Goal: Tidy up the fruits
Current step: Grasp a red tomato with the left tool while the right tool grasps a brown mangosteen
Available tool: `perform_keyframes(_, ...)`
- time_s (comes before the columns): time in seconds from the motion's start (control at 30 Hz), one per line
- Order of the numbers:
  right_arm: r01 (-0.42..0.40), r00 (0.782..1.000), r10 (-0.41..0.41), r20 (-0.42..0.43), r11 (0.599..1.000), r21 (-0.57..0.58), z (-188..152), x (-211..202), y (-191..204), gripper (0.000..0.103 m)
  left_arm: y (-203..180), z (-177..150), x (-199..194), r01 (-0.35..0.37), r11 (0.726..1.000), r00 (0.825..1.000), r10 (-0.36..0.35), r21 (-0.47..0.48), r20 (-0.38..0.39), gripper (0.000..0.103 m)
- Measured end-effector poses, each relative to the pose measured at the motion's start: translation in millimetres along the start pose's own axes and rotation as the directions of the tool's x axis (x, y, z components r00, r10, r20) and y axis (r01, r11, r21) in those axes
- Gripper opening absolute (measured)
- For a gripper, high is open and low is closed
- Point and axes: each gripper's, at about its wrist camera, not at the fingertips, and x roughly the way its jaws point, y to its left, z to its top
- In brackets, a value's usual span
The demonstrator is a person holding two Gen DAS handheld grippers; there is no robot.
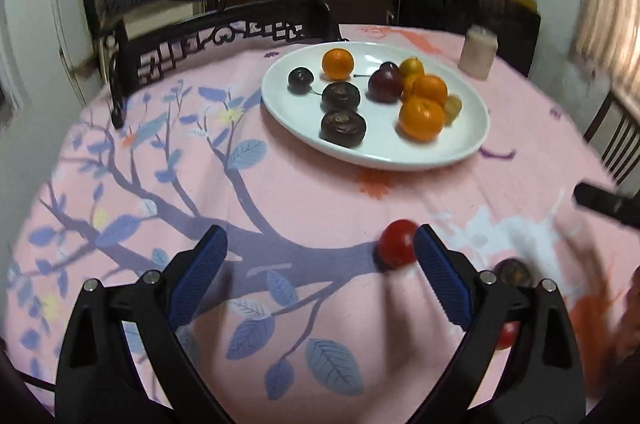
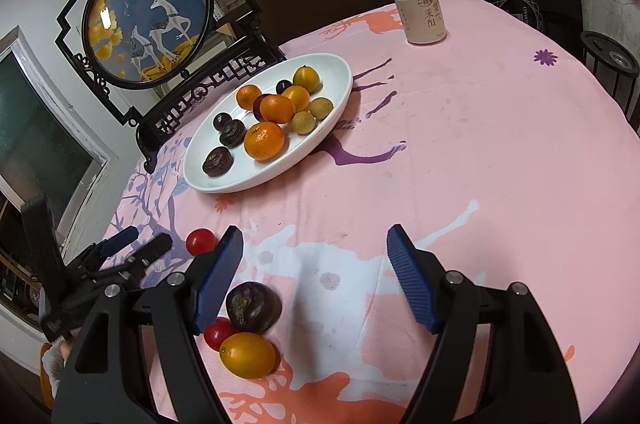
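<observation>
Both hand-held grippers, left (image 1: 320,244) and right (image 2: 314,244), gape wide, empty; red tomato (image 1: 397,243) touches left one's right finger; plate (image 2: 208,180) far.

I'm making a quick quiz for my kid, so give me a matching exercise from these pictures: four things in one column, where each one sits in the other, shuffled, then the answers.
Things:
1. drink can
2. water chestnuts
3. red cherry tomato
4. orange kumquat

Places:
A. on the cloth beside the left gripper's fingertip
B. on the white plate
C. far side of the table, past the plate
D. on the cloth under the right gripper, beside a dark plum

Pairs: 1-C, 2-B, 3-A, 4-D
</observation>
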Motion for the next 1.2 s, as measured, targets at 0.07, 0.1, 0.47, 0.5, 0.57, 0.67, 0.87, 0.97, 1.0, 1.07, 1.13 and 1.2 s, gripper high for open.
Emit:
perform_keyframes(0.07, 0.000, 1.000, 0.000, -0.001, 1.000, -0.006, 0, 0, 1, 0.075, -5, -1, 4, 0.020, 1.000, 1.000, -0.020, 0.013, -0.009, 0.094)
perform_keyframes(0.1, 0.001, 1.000, -0.001, -0.001, 1.000, -0.007, 0, 0, 1, 0.075, -11, -1, 8, 0.023, 0.999, 1.000, -0.022, 0.034, -0.013, 0.088)
perform_keyframes(0.47, 0.004, 1.000, -0.004, -0.015, 1.000, -0.028, -4, 6, 5, 0.075, -46, -8, 31, 0.045, 0.988, 0.997, -0.036, 0.150, -0.064, 0.048)
perform_keyframes(0.5, 0.002, 1.000, -0.003, -0.020, 0.999, -0.033, -4, 7, 6, 0.075, -49, -8, 37, 0.048, 0.987, 0.996, -0.036, 0.156, -0.083, 0.039)
perform_keyframes(0.57, -0.004, 0.999, 0.002, -0.033, 0.999, -0.044, -6, 10, 8, 0.075, -53, -9, 39, 0.055, 0.983, 0.995, -0.040, 0.173, -0.090, 0.035)
perform_keyframes(0.67, -0.014, 0.999, 0.012, -0.046, 0.999, -0.052, -8, 11, 11, 0.075, -46, -8, 37, 0.083, 0.986, 0.992, -0.068, 0.146, -0.107, 0.030)
perform_keyframes(0.87, -0.093, 0.990, 0.080, -0.112, 0.990, -0.110, -17, 17, 30, 0.071, -2, 2, 24, 0.014, 1.000, 0.998, -0.014, -0.005, -0.067, 0.030)
perform_keyframes(0.97, -0.102, 0.985, 0.077, -0.153, 0.981, -0.164, -27, 26, 44, 0.060, 7, 3, 27, -0.004, 0.999, 0.997, 0.001, -0.040, -0.078, 0.030)
perform_keyframes(1.0, -0.101, 0.984, 0.073, -0.164, 0.980, -0.172, -29, 29, 46, 0.054, 7, 3, 29, -0.007, 0.999, 0.997, 0.004, -0.040, -0.083, 0.030)
perform_keyframes(1.07, -0.095, 0.982, 0.062, -0.179, 0.979, -0.183, -33, 34, 48, 0.050, 4, 2, 31, -0.013, 1.000, 0.996, 0.011, -0.025, -0.089, 0.030)
perform_keyframes(1.13, -0.083, 0.983, 0.050, -0.177, 0.980, -0.183, -34, 37, 49, 0.044, 2, 0, 30, -0.016, 1.000, 0.996, 0.015, -0.010, -0.086, 0.030)
perform_keyframes(1.2, -0.079, 0.982, 0.044, -0.185, 0.979, -0.188, -36, 40, 50, 0.040, 0, -1, 29, -0.020, 1.000, 0.996, 0.020, 0.001, -0.086, 0.030)
